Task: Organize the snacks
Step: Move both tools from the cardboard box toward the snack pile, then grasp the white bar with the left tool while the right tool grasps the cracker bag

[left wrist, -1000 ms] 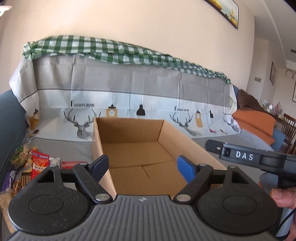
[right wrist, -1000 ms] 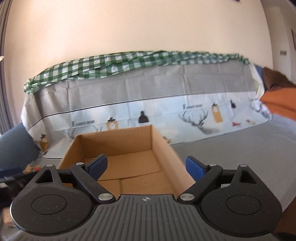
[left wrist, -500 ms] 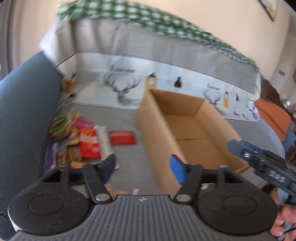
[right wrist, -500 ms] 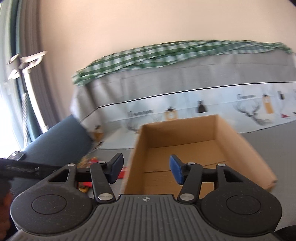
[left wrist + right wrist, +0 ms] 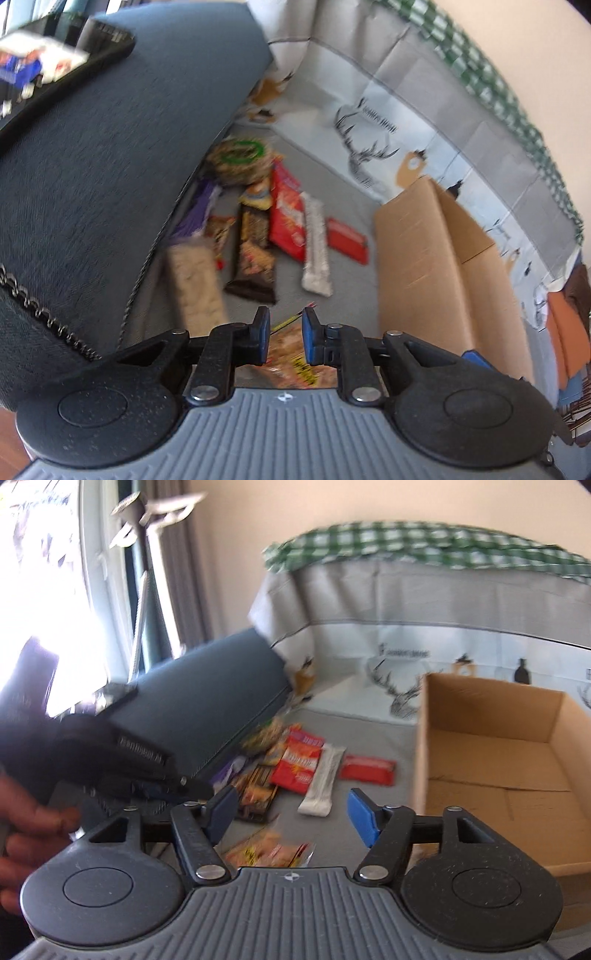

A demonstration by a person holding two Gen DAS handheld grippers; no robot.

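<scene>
Hovering: the left gripper (image 5: 285, 334) hangs above the near end of the snack pile, pointing steeply down at the grey sofa seat (image 5: 351, 210).
Left jaws: they have just been closing and stand almost together, with a narrow slit between the blue pads (image 5: 263, 334); nothing is pinched, and the orange packet (image 5: 291, 358) seen through the slit lies on the seat below.
Right gripper (image 5: 290, 814): held above the seat, between the pile and the box, pointing gently down.
Right jaws: they have just been opening and stand spread, with nothing between them; the orange packet (image 5: 266, 851) shows on the seat beneath the gap.
Snacks: a loose, blurred heap on the seat beside the dark blue armrest (image 5: 110, 166).
In the heap: a round green-labelled bag (image 5: 240, 160) at the far end, a red bag (image 5: 288, 214), a white bar (image 5: 316, 245) just beside it, a flat red packet (image 5: 347, 240) nearest the box, a dark brown bag (image 5: 255, 258), a pale biscuit pack (image 5: 195, 284) against the armrest, and a purple wrapper (image 5: 199, 214).
Cardboard box (image 5: 495, 746): open-topped, standing on the seat to the right of the heap, apart from it; its floor looks bare.
Backrest: covered by a grey and white cloth with deer drawings (image 5: 402, 690), with a green checked cloth (image 5: 424, 546) over the top.
Hand (image 5: 26, 823): at the left edge of the right wrist view, holding the left gripper's handle.
</scene>
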